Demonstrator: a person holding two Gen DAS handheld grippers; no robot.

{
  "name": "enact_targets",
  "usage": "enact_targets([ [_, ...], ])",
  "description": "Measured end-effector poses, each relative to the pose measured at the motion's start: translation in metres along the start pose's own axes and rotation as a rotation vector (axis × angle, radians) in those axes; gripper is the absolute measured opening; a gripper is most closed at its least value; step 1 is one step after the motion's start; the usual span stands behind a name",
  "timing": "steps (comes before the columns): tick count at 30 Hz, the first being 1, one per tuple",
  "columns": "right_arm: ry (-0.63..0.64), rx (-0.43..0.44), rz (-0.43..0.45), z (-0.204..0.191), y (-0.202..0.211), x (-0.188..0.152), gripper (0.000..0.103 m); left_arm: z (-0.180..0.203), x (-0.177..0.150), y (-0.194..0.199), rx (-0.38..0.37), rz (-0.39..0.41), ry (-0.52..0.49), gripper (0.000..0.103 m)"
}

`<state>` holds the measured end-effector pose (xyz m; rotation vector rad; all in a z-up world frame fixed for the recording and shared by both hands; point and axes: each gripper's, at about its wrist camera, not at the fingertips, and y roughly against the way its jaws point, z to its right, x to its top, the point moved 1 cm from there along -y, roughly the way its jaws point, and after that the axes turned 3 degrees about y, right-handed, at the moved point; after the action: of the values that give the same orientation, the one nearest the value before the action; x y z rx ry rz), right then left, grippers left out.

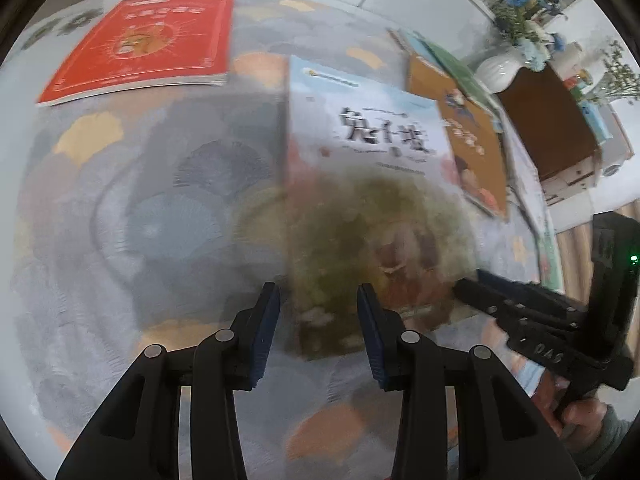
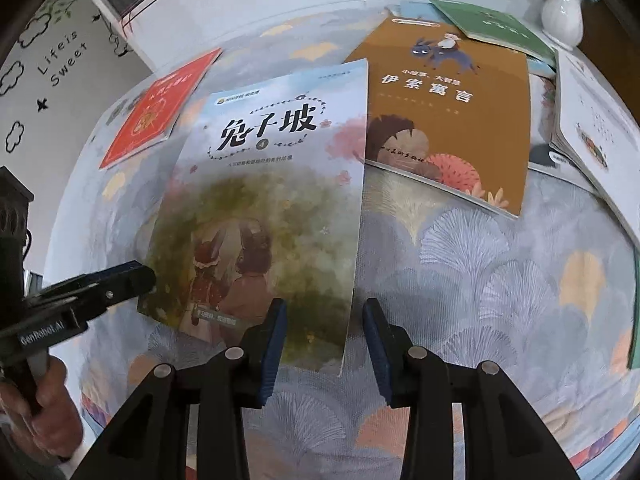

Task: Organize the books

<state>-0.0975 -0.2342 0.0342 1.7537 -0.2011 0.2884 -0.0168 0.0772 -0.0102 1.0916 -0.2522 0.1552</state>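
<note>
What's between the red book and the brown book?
The pale blue rabbit book lies between the red book and the brown book, clearest in the right wrist view.

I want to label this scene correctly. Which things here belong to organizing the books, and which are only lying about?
For the job:
pale blue rabbit-cover book
red paperback book
brown donkey-cover book
green thin book
open white-paged book

Only lying about:
white ceramic vase
brown cardboard box

Both tongs are pointing steeply downward, the left tongs point(image 1: 318, 332) and right tongs point(image 2: 324, 344) each standing partly open, gripping nothing.
</note>
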Motion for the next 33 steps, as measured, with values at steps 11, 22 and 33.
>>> enact_targets([
  [11, -0.147, 0.239, -0.002, 0.038, 0.011, -0.017, 0.041, -0.012, 0.017, 0.037, -0.531, 0.071, 0.194, 0.037],
  [22, -0.139, 0.237, -0.008, 0.030, 0.010, -0.013, 0.051, 0.015, 0.019, -0.019, -0.176, -0.009, 0.134, 0.014],
  [33, -0.393, 0.499, -0.052, 0.080, 0.014, -0.012, 0.057, 0.009, 0.041, -0.024, -0.640, -0.096, 0.411, 0.014],
])
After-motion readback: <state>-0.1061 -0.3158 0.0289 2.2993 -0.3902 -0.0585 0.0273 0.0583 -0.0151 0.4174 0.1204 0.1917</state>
